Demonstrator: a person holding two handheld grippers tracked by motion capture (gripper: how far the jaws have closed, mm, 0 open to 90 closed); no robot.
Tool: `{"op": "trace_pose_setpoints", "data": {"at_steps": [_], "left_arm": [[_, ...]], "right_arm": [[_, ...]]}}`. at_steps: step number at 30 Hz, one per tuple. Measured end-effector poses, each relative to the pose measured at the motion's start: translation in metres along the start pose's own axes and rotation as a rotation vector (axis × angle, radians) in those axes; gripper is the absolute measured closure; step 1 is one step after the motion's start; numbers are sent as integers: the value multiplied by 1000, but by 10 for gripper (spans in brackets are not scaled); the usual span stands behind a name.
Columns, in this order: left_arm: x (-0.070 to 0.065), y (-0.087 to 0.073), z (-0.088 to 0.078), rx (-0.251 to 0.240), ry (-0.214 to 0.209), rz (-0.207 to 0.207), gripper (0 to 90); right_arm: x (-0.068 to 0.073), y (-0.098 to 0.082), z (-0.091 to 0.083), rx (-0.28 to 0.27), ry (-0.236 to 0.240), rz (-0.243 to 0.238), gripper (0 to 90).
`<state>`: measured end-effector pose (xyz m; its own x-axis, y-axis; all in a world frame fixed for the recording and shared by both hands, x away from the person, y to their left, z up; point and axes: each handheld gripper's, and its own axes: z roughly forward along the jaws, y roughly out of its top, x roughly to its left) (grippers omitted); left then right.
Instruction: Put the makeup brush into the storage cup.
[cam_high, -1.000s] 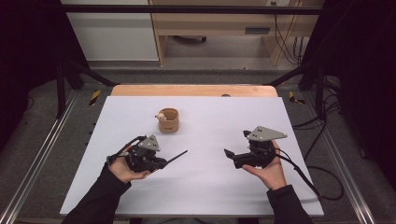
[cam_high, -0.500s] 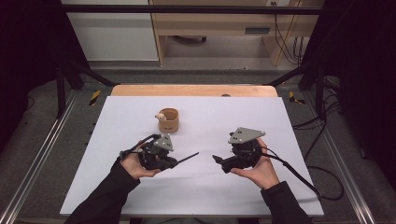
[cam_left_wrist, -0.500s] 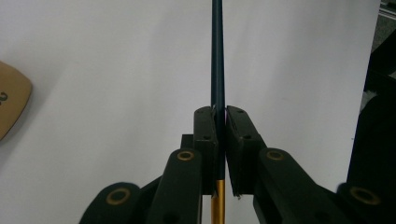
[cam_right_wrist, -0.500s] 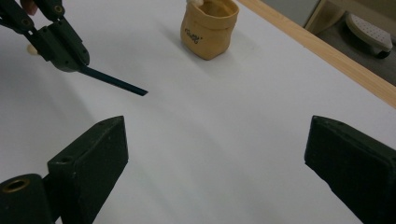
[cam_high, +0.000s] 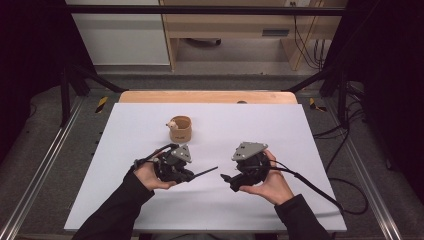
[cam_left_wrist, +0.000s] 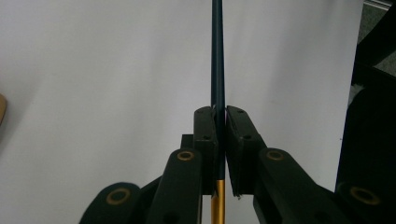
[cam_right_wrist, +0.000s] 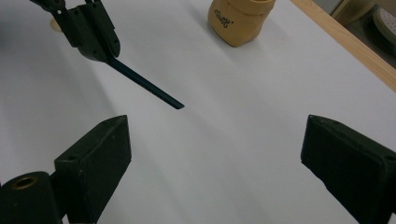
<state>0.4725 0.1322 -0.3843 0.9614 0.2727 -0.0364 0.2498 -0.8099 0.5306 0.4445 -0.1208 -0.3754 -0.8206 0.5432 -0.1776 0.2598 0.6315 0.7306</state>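
Here left gripper (cam_left_wrist: 221, 140) clamps pen (cam_left_wrist: 217, 56).

Both forearms come in from the near edge in dark sleeves. The left gripper (cam_high: 197, 175) lies level in the left hand (cam_high: 147, 175), pointing right, its fingers (cam_left_wrist: 205, 135) pressed together. The right gripper (cam_high: 226, 179) sits in the upturned right hand (cam_high: 267, 182), pointing left, its fingers (cam_right_wrist: 95, 161) spread wide apart.
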Motion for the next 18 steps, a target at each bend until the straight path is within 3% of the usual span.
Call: {"op": "trace_pose_setpoints", "data": {"at_steps": [13,18], "left_arm": [[-4,12,4,32,-21,40,832],[-7,15,5,50,-32,54,832]], "right_arm": [[18,11,10,69,38,-109,145],[22,12,13,97,52,-168,210]]}}
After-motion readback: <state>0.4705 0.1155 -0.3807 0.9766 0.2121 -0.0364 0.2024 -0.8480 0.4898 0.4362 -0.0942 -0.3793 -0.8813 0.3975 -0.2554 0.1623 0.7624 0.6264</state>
